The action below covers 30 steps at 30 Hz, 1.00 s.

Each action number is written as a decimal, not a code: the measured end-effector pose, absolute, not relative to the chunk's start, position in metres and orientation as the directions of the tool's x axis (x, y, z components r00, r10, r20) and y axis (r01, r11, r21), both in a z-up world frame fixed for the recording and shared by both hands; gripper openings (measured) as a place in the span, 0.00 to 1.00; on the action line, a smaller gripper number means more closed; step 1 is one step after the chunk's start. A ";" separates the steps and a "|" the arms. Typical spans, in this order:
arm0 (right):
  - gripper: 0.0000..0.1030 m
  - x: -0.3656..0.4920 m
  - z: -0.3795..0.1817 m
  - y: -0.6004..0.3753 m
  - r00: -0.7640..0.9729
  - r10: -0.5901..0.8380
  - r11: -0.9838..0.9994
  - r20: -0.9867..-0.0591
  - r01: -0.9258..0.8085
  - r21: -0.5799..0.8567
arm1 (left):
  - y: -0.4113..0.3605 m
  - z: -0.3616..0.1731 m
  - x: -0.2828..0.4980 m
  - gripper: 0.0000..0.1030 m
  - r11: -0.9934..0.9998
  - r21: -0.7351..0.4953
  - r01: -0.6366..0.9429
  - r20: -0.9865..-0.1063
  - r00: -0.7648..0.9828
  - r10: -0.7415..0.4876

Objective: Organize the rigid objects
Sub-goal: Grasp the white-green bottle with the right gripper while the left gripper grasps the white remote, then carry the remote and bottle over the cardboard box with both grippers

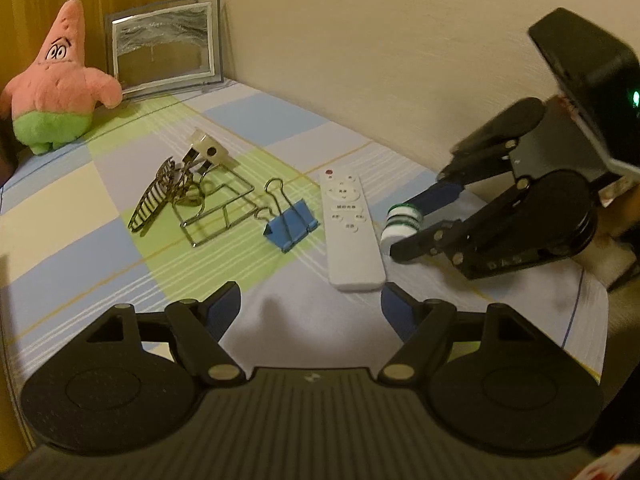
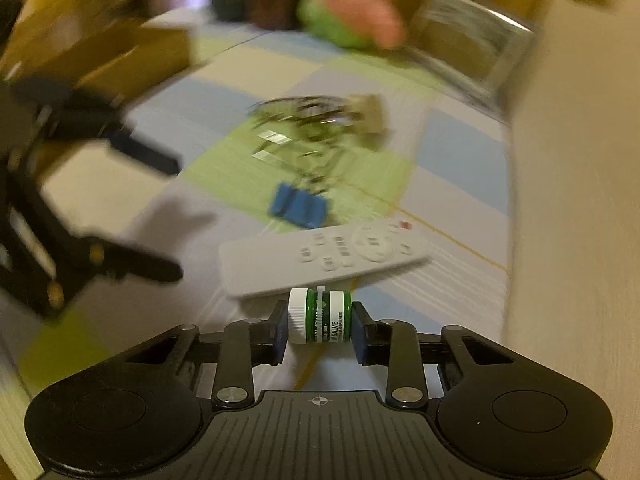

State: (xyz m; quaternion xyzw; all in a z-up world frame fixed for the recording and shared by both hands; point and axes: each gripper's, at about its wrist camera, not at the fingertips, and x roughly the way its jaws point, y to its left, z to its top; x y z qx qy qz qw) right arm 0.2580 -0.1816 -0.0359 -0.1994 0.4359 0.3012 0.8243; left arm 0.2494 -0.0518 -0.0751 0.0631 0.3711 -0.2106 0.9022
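Note:
My right gripper (image 2: pixel 319 328) is shut on a small green and white salve jar (image 2: pixel 319 316), held just to the right of a white remote (image 1: pixel 351 229). The jar also shows in the left wrist view (image 1: pixel 402 226) between the right gripper's fingers (image 1: pixel 424 216). My left gripper (image 1: pixel 311 304) is open and empty, low over the cloth in front of the remote. A blue binder clip (image 1: pixel 291 227), a bent wire holder (image 1: pixel 218 204), a metal hair claw (image 1: pixel 154 198) and a beige clip (image 1: pixel 210 151) lie in a row to the left of the remote.
A checked cloth (image 1: pixel 80 216) covers the table. A pink star plush (image 1: pixel 54 80) and a framed sand picture (image 1: pixel 164 46) stand at the back left. A wall (image 1: pixel 380 60) runs along the far right side. The right wrist view is blurred.

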 end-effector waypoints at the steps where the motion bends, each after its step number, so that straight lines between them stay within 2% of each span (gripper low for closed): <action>1: 0.28 0.258 -0.032 -0.185 0.457 0.314 0.783 -0.832 -0.620 -0.046 | -0.054 -0.075 0.252 0.72 0.902 -0.044 0.429 -0.693 0.638 -0.337; 4: 0.28 0.255 -0.023 -0.195 0.512 0.287 0.874 -0.810 -0.485 0.003 | -0.063 -0.077 0.259 0.70 0.900 -0.047 0.434 -0.683 0.644 -0.346; 6: 0.28 0.252 -0.017 -0.200 0.542 0.255 0.913 -0.800 -0.407 0.016 | -0.070 -0.080 0.265 0.63 0.898 -0.049 0.438 -0.681 0.643 -0.350; 11: 0.28 0.247 -0.005 -0.211 0.563 0.226 0.956 -0.795 -0.284 0.070 | -0.088 -0.086 0.274 0.58 0.888 -0.051 0.457 -0.667 0.646 -0.371; 16: 0.28 0.242 -0.004 -0.214 0.565 0.216 0.964 -0.796 -0.255 0.080 | -0.101 -0.092 0.283 0.49 0.893 -0.061 0.445 -0.671 0.644 -0.367; 17: 0.28 0.241 -0.005 -0.215 0.565 0.216 0.964 -0.796 -0.252 0.083 | -0.104 -0.094 0.285 0.44 0.899 -0.054 0.435 -0.676 0.647 -0.354; 20: 0.28 0.241 -0.007 -0.217 0.565 0.203 0.970 -0.799 -0.229 0.085 | -0.110 -0.097 0.288 0.41 0.907 -0.035 0.420 -0.683 0.652 -0.329; 23: 0.28 0.240 -0.009 -0.219 0.565 0.202 0.972 -0.800 -0.218 0.091 | -0.115 -0.101 0.289 0.34 0.909 0.003 0.417 -0.698 0.652 -0.297; 30: 0.28 0.237 -0.008 -0.217 0.568 0.193 0.975 -0.800 -0.199 0.093 | -0.105 -0.102 0.277 0.33 0.916 0.002 0.402 -0.723 0.634 -0.276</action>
